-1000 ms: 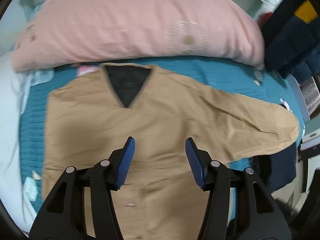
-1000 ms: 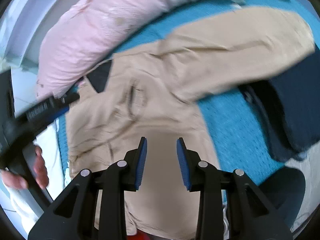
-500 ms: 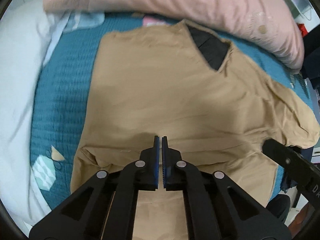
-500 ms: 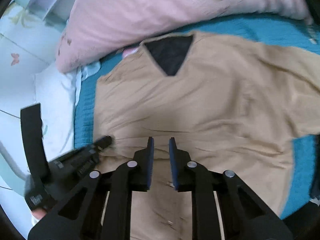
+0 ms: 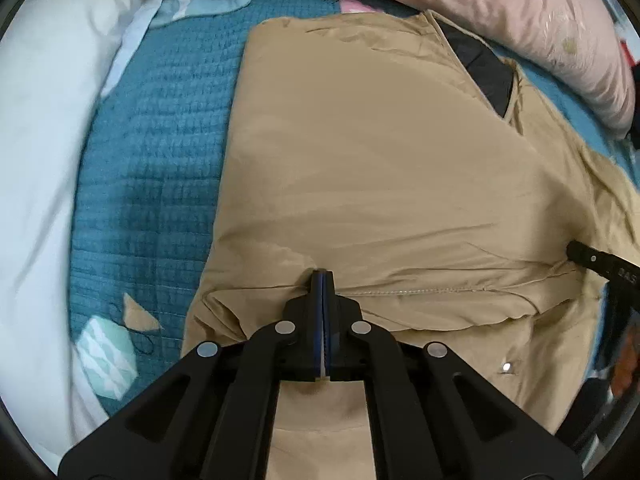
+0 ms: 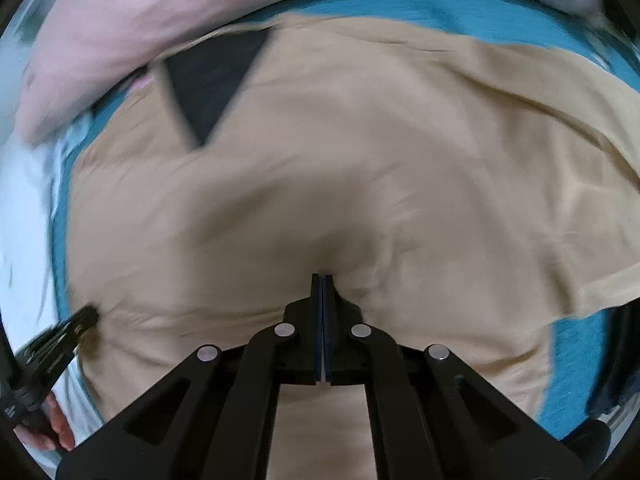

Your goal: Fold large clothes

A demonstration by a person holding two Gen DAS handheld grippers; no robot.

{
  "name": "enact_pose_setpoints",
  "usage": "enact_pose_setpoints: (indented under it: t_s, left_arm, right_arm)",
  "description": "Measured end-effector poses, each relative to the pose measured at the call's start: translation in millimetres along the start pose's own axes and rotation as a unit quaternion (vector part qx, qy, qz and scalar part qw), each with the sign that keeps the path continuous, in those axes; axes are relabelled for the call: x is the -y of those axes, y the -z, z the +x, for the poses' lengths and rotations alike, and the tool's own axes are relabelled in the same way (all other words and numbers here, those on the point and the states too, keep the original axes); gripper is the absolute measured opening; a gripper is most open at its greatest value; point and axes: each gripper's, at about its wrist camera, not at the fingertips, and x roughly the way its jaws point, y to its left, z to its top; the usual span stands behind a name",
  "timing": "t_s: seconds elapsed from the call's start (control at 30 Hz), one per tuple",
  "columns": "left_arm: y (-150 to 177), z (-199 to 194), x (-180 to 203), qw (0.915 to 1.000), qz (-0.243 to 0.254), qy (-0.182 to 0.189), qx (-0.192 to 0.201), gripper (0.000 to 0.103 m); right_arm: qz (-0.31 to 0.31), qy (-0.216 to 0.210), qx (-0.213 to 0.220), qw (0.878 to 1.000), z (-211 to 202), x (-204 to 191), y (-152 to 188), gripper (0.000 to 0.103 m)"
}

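A large tan jacket [image 5: 380, 160] with a dark lining at the neck [image 5: 486, 76] lies spread on a teal bedspread [image 5: 156, 168]. It also fills the right wrist view [image 6: 360, 168]. My left gripper [image 5: 322, 276] is shut on the tan jacket at a raised seam fold near its left side. My right gripper [image 6: 322, 278] is shut on the tan jacket further right along the same fold. The right gripper's tip also shows in the left wrist view [image 5: 576, 250], and the left gripper's tip shows in the right wrist view [image 6: 90, 314]. The jacket's lower part is hidden under the grippers.
A pink pillow [image 5: 500, 4] lies along the far edge, behind the collar. White bedding [image 5: 36, 160] lies to the left of the bedspread. Dark clothes [image 6: 616, 392] lie at the right edge. One sleeve [image 6: 580, 92] extends to the right.
Both grippers went from open to shut, closing on the jacket's fabric. Both moved down and closer to the jacket, and a fold has risen between them.
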Motion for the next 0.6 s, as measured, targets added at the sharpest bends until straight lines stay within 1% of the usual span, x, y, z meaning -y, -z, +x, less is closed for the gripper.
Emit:
enact_pose_setpoints:
  t_s: [0.03, 0.07, 0.1, 0.17, 0.2, 0.27, 0.33, 0.43, 0.47, 0.57, 0.6]
  left_arm:
    - [-0.9, 3.8, -1.1, 1.0000, -0.006, 0.005, -0.005, 0.002]
    - [-2.2, 8.7, -1.4, 0.9999, -0.011, 0.007, -0.008, 0.002]
    - [-3.2, 12.3, -1.5, 0.9999, -0.013, 0.007, -0.008, 0.002]
    - [-5.5, 19.8, -0.6, 0.9997, -0.021, 0.001, -0.012, 0.002]
    - [-6.1, 16.2, 1.8, 0.9997, -0.022, -0.008, -0.013, 0.002]
    - [-5.9, 8.1, 7.8, 0.9997, -0.013, -0.018, -0.009, 0.002]
    - [-2.8, -4.1, 12.2, 0.9997, -0.002, -0.025, 0.000, 0.002]
    - [1.8, -21.9, 18.0, 0.9993, 0.003, -0.034, 0.012, 0.003]
    - [3.8, -28.3, 20.4, 0.9992, 0.003, -0.037, 0.015, 0.003]
    - [7.3, -46.3, 28.1, 0.9988, 0.001, -0.040, 0.028, 0.004]
    - [7.7, -50.5, 29.9, 0.9988, 0.002, -0.038, 0.031, 0.010]
  right_arm:
    - [0.019, -0.024, -0.014, 0.999, 6.2, 13.1, -3.6, 0.000]
    - [0.035, -0.039, -0.024, 0.998, 14.1, 21.4, -5.4, 0.000]
    - [0.034, -0.039, -0.026, 0.998, 19.5, 22.5, -6.5, 0.000]
    - [-0.003, -0.014, -0.015, 1.000, 24.7, 11.8, -7.3, 0.000]
    - [-0.013, 0.000, -0.012, 1.000, 20.9, 4.9, -5.4, 0.000]
    - [-0.020, 0.009, -0.008, 1.000, 11.3, -1.2, -3.6, 0.000]
    - [-0.022, 0.001, -0.002, 1.000, 1.0, -2.7, -1.3, 0.000]
    - [-0.019, -0.016, 0.012, 1.000, -21.8, 2.7, 4.0, 0.003]
    - [-0.019, -0.017, 0.016, 1.000, -28.0, 4.5, 5.7, 0.005]
    - [-0.021, -0.022, 0.031, 0.999, -50.8, 13.1, 14.1, 0.006]
    - [-0.023, -0.022, 0.034, 0.999, -56.2, 12.6, 13.5, 0.006]
